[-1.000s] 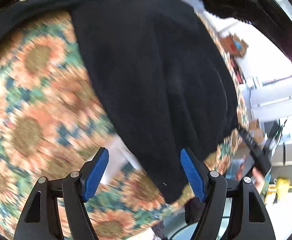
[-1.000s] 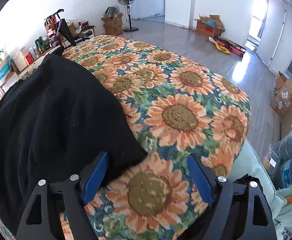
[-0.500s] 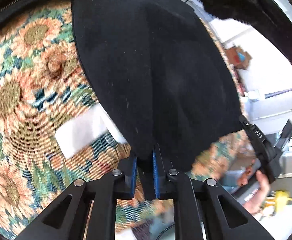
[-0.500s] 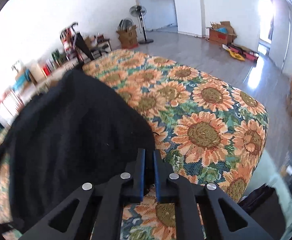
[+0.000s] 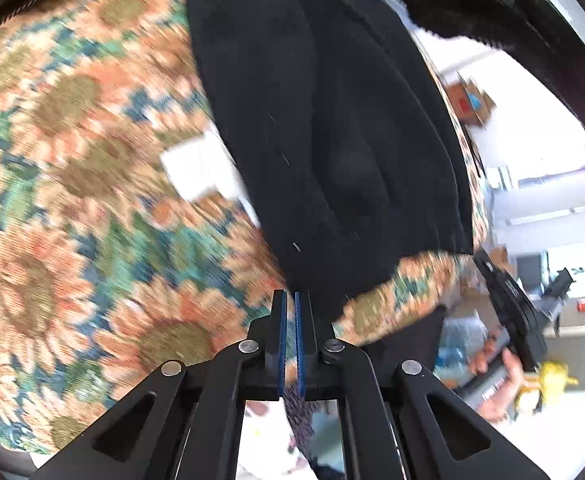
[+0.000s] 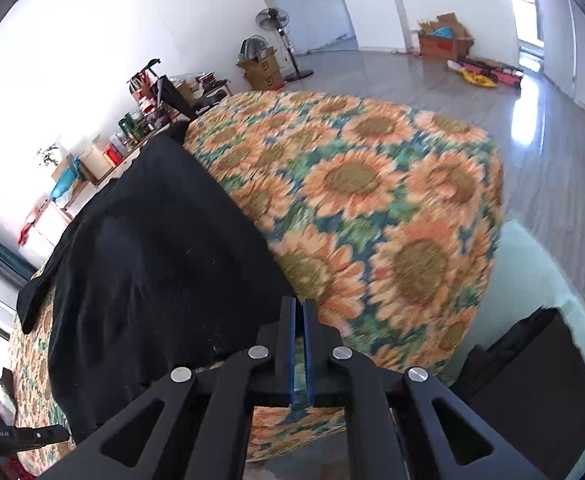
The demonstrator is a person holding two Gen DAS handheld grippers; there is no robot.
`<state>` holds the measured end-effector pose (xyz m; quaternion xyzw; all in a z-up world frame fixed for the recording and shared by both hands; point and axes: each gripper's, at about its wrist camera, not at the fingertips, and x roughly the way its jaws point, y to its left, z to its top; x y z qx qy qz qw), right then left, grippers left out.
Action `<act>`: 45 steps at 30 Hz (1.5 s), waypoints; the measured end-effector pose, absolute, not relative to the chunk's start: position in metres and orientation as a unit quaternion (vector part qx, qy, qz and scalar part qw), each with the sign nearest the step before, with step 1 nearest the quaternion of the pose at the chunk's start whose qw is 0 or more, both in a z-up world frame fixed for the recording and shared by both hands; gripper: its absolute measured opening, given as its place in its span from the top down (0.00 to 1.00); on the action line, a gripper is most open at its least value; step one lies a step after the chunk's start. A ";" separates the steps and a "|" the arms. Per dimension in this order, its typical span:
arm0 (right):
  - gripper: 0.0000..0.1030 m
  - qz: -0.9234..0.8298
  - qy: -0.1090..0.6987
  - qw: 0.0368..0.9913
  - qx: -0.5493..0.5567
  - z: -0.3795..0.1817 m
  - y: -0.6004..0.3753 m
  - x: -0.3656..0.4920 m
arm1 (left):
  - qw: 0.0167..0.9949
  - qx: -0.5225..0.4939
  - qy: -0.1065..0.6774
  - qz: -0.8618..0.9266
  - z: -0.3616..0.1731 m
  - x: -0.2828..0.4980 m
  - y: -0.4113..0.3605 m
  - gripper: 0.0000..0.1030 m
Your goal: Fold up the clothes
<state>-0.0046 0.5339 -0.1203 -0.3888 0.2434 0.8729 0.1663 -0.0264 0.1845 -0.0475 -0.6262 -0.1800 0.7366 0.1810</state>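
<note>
black garment [image 6: 148, 248] is spread soft and matte on the sunflower-print cover [image 6: 372, 200]. its corners are pinched by the left gripper [image 5: 288, 300] and right gripper [image 6: 298, 308], blue pads pressed together. writing on the box [image 6: 266, 70] is too small to be read. a white label [image 5: 200, 170] is blurred, partly hidden.

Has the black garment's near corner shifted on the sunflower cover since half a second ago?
Yes. The black garment, pinched by the right gripper, has been drawn toward the sunflower cover's near edge.
</note>
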 end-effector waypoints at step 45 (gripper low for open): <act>0.96 0.885 0.262 0.119 -0.367 -0.087 0.531 -0.025 | 0.219 -0.589 -0.203 0.751 0.003 0.002 0.150 0.96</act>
